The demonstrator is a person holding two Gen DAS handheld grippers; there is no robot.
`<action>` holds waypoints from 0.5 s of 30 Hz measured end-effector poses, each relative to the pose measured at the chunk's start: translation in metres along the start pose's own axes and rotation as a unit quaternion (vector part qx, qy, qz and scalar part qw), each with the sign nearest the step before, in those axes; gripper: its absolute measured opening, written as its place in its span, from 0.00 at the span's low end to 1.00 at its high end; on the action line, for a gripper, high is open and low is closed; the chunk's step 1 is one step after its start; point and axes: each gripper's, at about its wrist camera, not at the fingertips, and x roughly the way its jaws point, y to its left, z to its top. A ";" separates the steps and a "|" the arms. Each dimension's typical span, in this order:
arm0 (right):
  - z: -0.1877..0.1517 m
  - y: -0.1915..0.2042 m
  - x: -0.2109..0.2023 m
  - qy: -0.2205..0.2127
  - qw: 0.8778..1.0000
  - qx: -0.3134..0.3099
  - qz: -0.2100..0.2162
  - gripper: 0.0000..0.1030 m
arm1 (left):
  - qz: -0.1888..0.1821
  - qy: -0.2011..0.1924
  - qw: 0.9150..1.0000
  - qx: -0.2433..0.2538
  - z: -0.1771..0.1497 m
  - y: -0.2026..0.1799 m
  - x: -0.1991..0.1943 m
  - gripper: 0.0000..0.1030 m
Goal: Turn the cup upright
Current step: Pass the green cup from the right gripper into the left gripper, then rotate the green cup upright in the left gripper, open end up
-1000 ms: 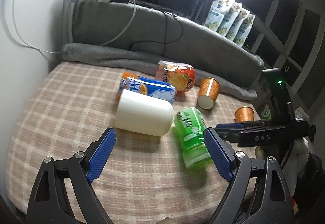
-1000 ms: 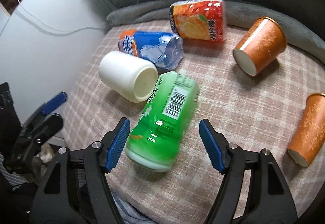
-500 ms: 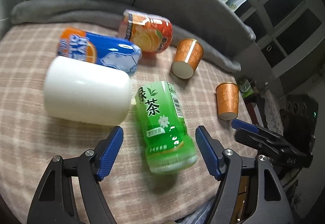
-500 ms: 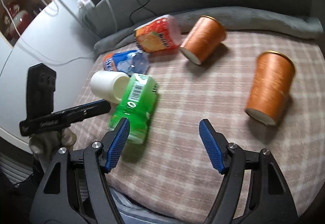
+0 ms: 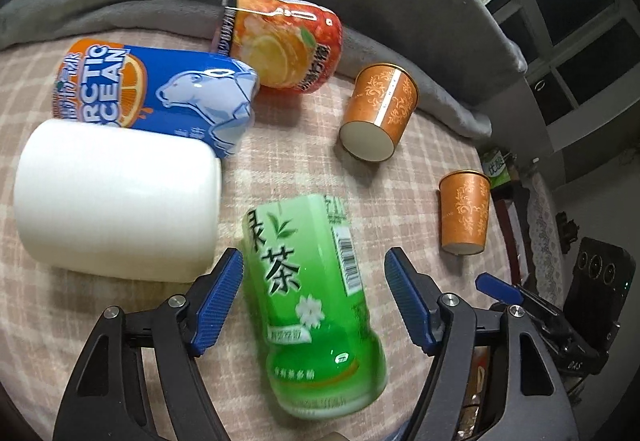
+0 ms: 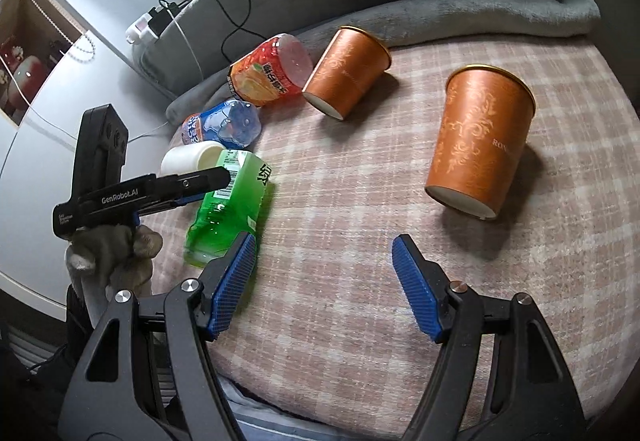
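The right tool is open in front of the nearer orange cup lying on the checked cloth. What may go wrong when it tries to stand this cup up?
1. The nearer orange cup is thin paper; the right tool may crush it if it closes hard.
2. The checked cloth looks soft, so the cup could tip again once released.
3. The left tool is open around the green bottle nearby; both tools working close together might collide.

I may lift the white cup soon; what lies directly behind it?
Behind the white cup lies the blue Arctic Ocean bottle, on its side and touching it. The bottle's lower edge is hidden by the cup.
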 end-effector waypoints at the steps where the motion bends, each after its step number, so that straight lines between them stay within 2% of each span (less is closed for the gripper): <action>1: 0.000 -0.001 0.000 0.000 1.000 0.002 0.000 0.71 | 0.002 0.005 1.000 0.000 0.001 -0.001 0.003 0.70; 4: -0.001 -0.006 0.001 0.002 1.000 0.006 0.001 0.71 | 0.011 0.014 1.000 0.002 0.004 -0.003 0.011 0.69; 7: -0.003 -0.009 0.003 0.004 1.000 0.008 0.001 0.71 | 0.017 0.018 1.000 0.002 0.005 -0.003 0.016 0.58; 15: -0.004 -0.012 0.005 0.007 1.000 0.014 -0.001 0.71 | 0.023 0.006 1.000 0.015 0.003 -0.008 0.010 0.58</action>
